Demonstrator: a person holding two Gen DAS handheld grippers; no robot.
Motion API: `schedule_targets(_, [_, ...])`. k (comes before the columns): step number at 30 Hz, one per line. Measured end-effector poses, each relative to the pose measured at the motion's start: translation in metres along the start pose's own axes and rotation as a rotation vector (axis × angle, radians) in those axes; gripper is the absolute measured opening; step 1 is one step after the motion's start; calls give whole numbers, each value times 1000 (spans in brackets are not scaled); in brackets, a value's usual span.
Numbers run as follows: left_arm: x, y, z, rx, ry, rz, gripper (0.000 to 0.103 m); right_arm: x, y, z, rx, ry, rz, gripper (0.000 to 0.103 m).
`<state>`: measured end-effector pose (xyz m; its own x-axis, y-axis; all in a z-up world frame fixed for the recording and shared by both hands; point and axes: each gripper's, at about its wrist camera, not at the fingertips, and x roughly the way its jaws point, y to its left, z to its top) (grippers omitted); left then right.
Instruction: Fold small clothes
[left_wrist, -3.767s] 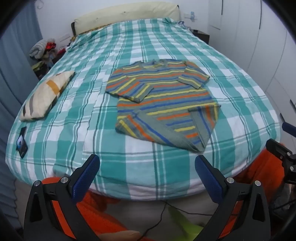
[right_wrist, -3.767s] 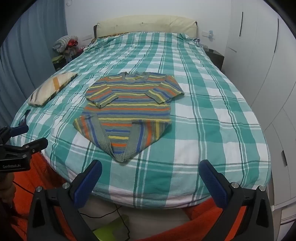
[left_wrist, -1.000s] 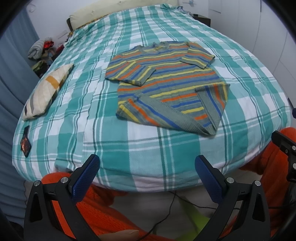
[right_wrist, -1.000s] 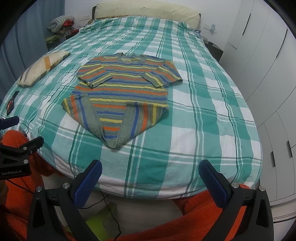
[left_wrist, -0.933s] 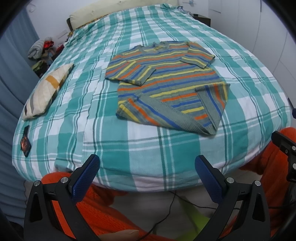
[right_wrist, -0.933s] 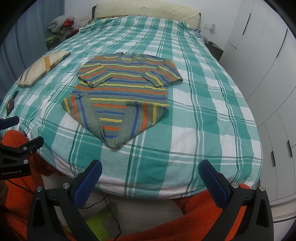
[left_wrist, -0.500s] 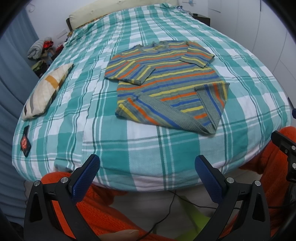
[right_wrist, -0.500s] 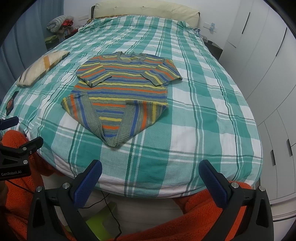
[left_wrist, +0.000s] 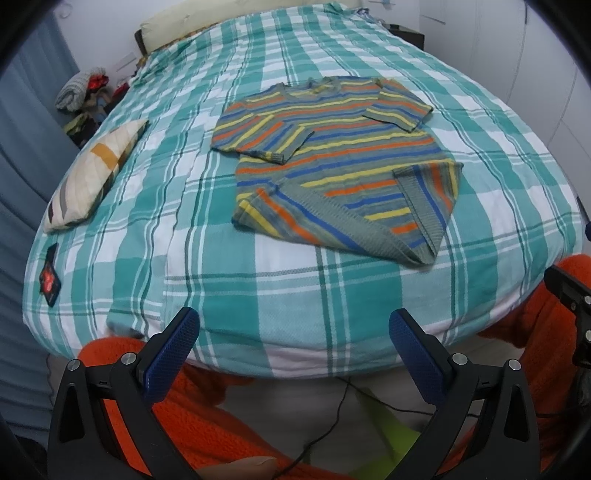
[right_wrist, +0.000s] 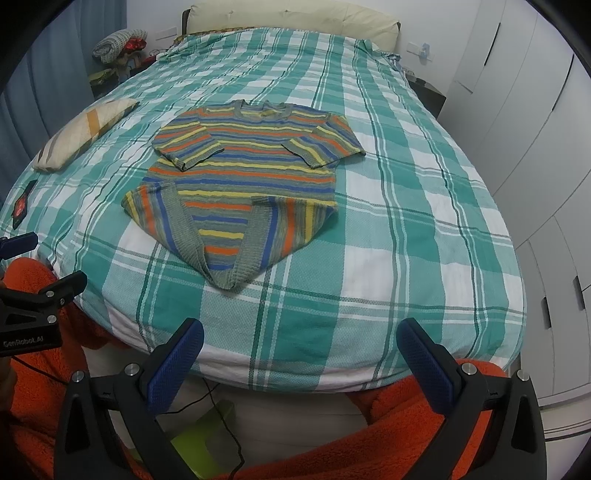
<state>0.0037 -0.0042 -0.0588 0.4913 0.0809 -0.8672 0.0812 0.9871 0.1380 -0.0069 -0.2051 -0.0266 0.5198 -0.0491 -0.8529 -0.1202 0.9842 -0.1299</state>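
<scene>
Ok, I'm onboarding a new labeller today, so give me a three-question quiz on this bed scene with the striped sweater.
1. True or false: both sleeves of the striped sweater are folded in over its chest.
2. Multiple choice: the left gripper and right gripper are A) both shut on the sweater, B) both open at the foot of the bed, clear of the sweater, C) one open, one shut.
3. Fill in: the two bottom corners of the sweater are turned ____ so the hem forms a point.

Key: 1 true; 2 B; 3 inward. The striped pillow lies apart from the sweater, nearer the bed's left edge.
</scene>
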Motion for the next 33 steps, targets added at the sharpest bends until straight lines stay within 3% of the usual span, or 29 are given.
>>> schedule_targets(9, [-1,9,4,-24,10,10,102,2,2,12,-69,-48,67,103])
schedule_targets(12, [-3,13,6,-36,8,0,102,25,0,32,-143,-96,87,103])
schedule_targets(15, [-7,17,4,-51,1,1,102,66,1,56,-113,-38,145,98])
schedule_targets(18, [-8,23,3,-76,5,5,102,108,13,73,-36,16,246,83])
schedule_targets(19, [-8,25,2,-83,10,7,102,130,23,80,-32,34,241,73])
schedule_targets(22, [-11,29,1,-92,12,19,102,187,50,92,-91,55,100,60])
schedule_targets(23, [-13,32,-1,-93,8,26,102,205,55,91,-111,85,59,33])
schedule_targets(25, [-18,40,-5,-103,-8,45,102,212,42,84,-38,101,68,9])
schedule_targets(29, [-12,58,-16,-161,9,58,102,166,-5,54,100,62,127,5])
schedule_targets(33, [4,65,-15,-188,42,28,102,147,-65,-2,235,133,67,5])
